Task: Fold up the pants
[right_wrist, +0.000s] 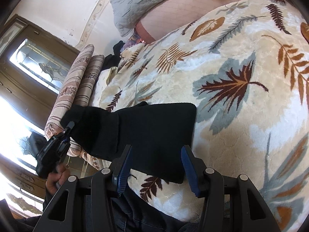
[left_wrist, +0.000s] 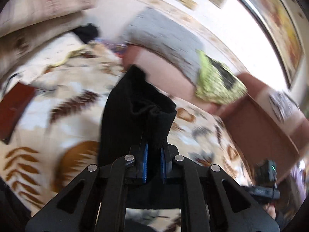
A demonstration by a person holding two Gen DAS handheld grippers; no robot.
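Observation:
The black pants [right_wrist: 154, 131] lie folded on the leaf-patterned blanket [right_wrist: 241, 67] in the right wrist view. My left gripper [left_wrist: 154, 154] is shut on one end of the black pants [left_wrist: 135, 112] and holds it lifted above the blanket. In the right wrist view the left gripper [right_wrist: 68, 128] shows at the left, pinching the pants' raised end. My right gripper [right_wrist: 156, 166] is open and empty, its blue pads on either side of the pants' near edge, just above the cloth.
Striped pillows [right_wrist: 77, 89] lie at the bed's left end. A grey quilted pillow [right_wrist: 143, 2] and a green cloth [left_wrist: 218, 83] sit on the pink sheet at the far side. A dark red object [left_wrist: 13, 106] rests on the blanket. A wooden cabinet [right_wrist: 29, 61] stands beyond the bed.

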